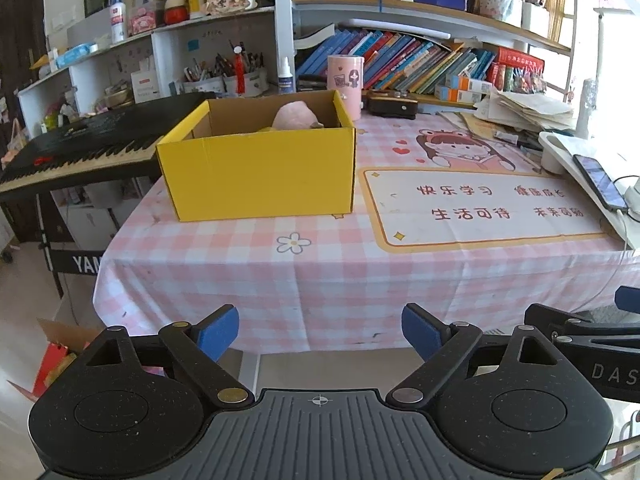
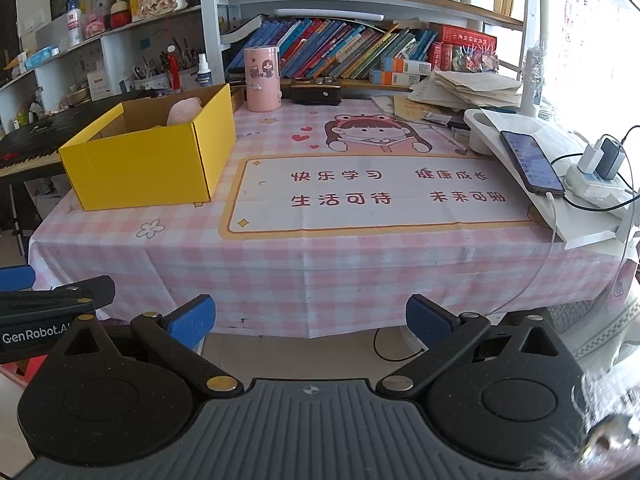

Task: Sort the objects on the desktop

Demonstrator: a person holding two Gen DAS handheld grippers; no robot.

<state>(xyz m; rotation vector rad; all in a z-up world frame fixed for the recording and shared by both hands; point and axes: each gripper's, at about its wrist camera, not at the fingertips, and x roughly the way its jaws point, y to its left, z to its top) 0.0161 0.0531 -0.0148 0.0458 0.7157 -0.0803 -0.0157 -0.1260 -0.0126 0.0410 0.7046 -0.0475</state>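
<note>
Your left gripper (image 1: 320,330) wide, empty, right gripper (image 2: 310,320) likewise, yellow box (image 1: 260,168) well ahead on table (image 1: 320,272), pink item (image 1: 296,118) inside.

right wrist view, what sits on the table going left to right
yellow box → pink canister → black case → paper stack → phone → charger plugs

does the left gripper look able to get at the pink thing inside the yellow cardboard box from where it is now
Probably yes. The left gripper is open, empty and off the table's near edge, and bare checked tablecloth lies before the yellow cardboard box. The box is open-topped, so the pink thing needs a reach over its wall.
</note>
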